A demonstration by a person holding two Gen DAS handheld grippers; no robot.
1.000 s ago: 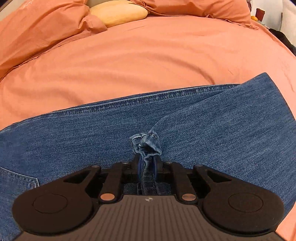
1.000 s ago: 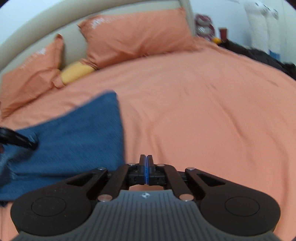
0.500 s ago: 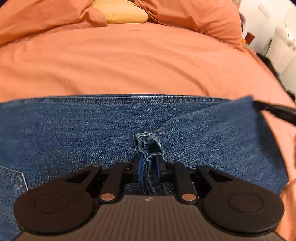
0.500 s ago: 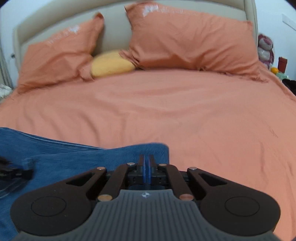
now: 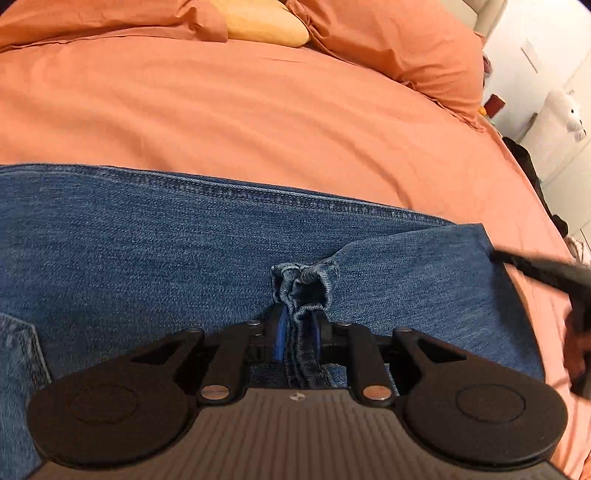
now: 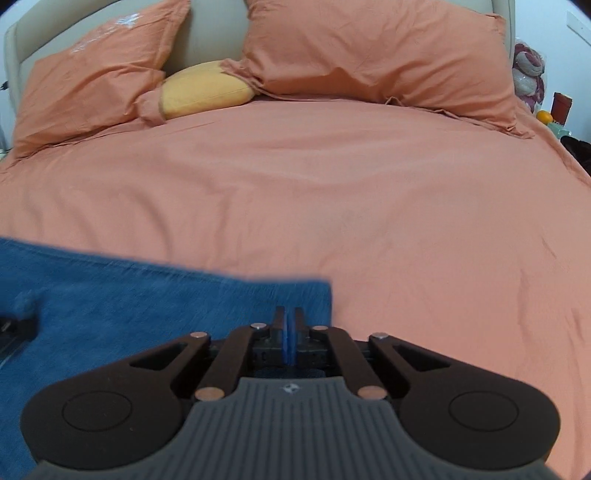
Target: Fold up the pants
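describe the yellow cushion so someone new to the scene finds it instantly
Start at the bed's beige headboard, where two large orange pillows lean. The yellow cushion sits in the gap between them, tucked partly under their corners. It is the only yellow item on bedding that is otherwise orange, and it is smaller than either pillow.

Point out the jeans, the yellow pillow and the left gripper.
jeans point(image 5: 147, 258): left wrist view, flat denim below the stitched seam.
yellow pillow point(image 6: 203, 90): right wrist view, middle of its face.
left gripper point(image 5: 298, 326): left wrist view, bunched denim between its fingertips.
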